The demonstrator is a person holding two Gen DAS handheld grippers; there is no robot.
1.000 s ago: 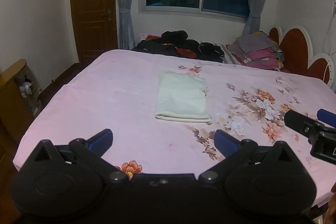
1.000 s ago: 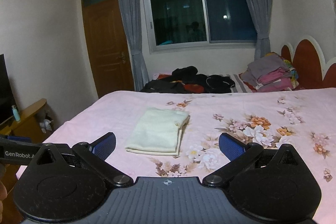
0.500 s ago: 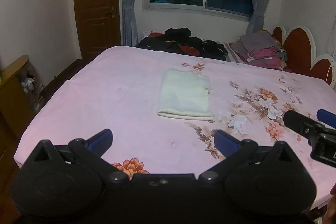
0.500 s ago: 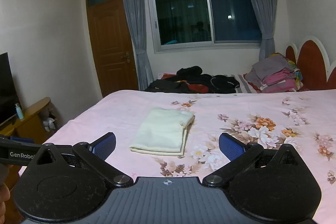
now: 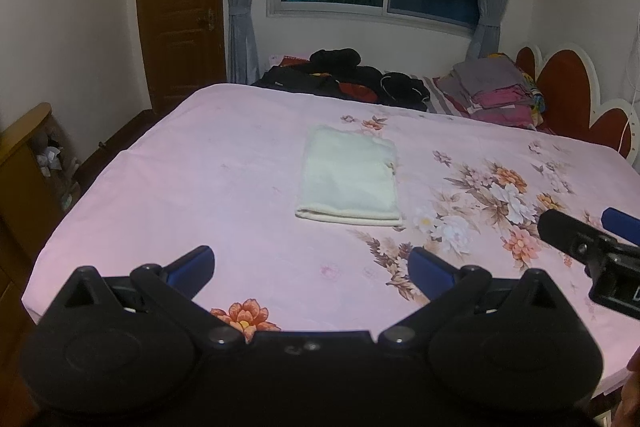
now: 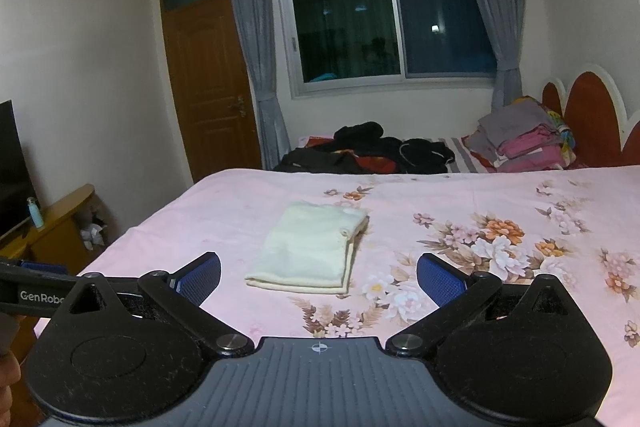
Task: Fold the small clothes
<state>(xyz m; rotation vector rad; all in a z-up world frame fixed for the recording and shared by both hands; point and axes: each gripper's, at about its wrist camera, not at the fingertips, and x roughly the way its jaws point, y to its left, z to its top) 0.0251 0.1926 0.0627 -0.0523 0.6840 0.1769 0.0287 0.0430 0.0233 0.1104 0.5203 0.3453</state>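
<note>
A pale cream garment lies folded into a flat rectangle on the pink floral bedspread; it also shows in the right wrist view. My left gripper is open and empty, held back above the near edge of the bed. My right gripper is open and empty, also short of the garment. The right gripper's fingers show at the right edge of the left wrist view.
A heap of dark clothes and a stack of folded grey and pink clothes lie at the far side of the bed. A red headboard is at right. A wooden cabinet stands left of the bed.
Both grippers have drawn back and tilted up a little, so the room's far wall shows more. The folded garment has not moved.
</note>
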